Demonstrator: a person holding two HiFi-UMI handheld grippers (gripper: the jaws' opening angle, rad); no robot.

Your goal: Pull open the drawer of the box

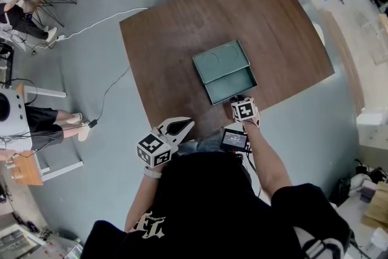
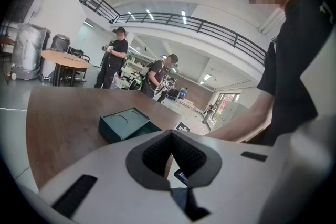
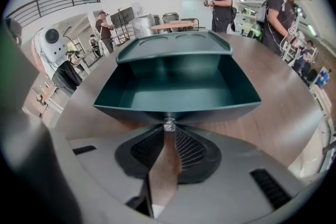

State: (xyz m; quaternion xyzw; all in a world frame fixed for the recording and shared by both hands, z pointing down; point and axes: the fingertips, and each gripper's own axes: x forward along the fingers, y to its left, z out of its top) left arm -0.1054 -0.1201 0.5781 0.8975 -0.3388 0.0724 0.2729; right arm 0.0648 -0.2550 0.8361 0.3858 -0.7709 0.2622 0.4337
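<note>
Box point(image 1: 220, 59) is seen mid-frame on desk point(image 1: 176, 33), with drawer point(image 1: 233, 85) pulled out toward the frame bottom. Right tool point(image 3: 169, 129) is clamped on the drawer knob point(image 3: 169, 123). Left tool point(image 1: 185, 125) is held off the desk edge, lower left of the box, jaws together, nothing gripped.

The box point(image 1: 221, 61) sits on the table point(image 1: 176, 39) (drawer point(image 1: 232, 86) out nearside).

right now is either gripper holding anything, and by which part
The right gripper pinches the small metal knob at the middle front of the open drawer. The left gripper is shut on nothing.
</note>
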